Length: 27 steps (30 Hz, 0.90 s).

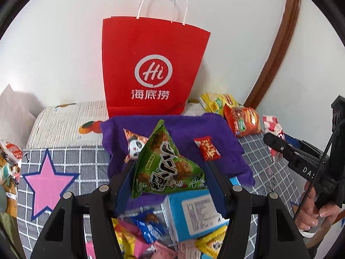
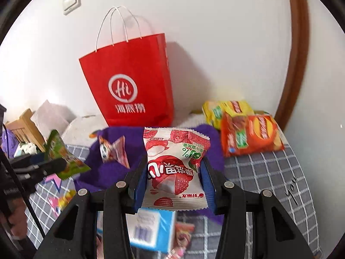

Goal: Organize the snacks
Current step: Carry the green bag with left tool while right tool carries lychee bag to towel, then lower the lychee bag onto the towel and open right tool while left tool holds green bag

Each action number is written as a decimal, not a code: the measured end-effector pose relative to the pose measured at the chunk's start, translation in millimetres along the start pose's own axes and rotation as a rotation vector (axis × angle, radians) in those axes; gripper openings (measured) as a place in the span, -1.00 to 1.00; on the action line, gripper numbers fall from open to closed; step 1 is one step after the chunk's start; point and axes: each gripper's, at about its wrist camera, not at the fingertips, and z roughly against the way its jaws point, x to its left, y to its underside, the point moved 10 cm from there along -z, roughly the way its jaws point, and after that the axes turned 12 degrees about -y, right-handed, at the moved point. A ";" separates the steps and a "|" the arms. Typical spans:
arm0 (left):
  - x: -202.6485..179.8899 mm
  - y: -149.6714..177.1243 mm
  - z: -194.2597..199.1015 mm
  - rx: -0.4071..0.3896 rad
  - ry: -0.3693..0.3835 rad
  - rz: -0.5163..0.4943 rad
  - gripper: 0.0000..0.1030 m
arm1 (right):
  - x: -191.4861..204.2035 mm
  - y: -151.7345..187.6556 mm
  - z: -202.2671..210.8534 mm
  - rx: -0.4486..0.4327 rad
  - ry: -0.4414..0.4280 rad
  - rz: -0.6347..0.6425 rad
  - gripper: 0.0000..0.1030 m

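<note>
My left gripper (image 1: 170,168) is shut on a green triangular snack packet (image 1: 163,164) and holds it above a purple cloth (image 1: 215,151). On the cloth lie a panda packet (image 1: 134,145) and a small red packet (image 1: 207,147). My right gripper (image 2: 173,172) is shut on a white and red lychee candy packet (image 2: 174,164), held above the same purple cloth (image 2: 107,172). The right gripper also shows in the left wrist view (image 1: 278,144), at the right. A red paper bag (image 1: 151,69) stands upright behind the cloth, also seen in the right wrist view (image 2: 131,82).
Yellow (image 2: 226,110) and orange (image 2: 250,138) chip bags lie at the back right on the grey checked bedcover (image 2: 269,168). A blue box (image 1: 194,213) and several loose small packets (image 1: 133,239) lie near me. A pink star (image 1: 46,183) marks the cover at left. A white wall is behind.
</note>
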 end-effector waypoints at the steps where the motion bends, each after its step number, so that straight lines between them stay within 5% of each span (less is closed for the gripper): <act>1: 0.5 -4.4 -2.7 -0.003 -0.001 0.003 0.18 | 1.0 -2.7 -1.8 -0.001 -0.008 -0.002 -0.11; 11: 10.2 -24.7 -49.8 0.038 -0.022 0.022 0.18 | 11.3 -38.6 -57.1 0.028 -0.055 0.016 -0.11; 24: 21.0 4.6 -110.8 0.229 -0.037 0.036 0.18 | -23.7 3.4 -122.5 0.220 -0.089 0.004 -0.10; 27: 20.0 4.5 -120.0 0.190 0.004 0.037 0.18 | -29.8 13.9 -132.1 0.260 -0.067 0.040 -0.10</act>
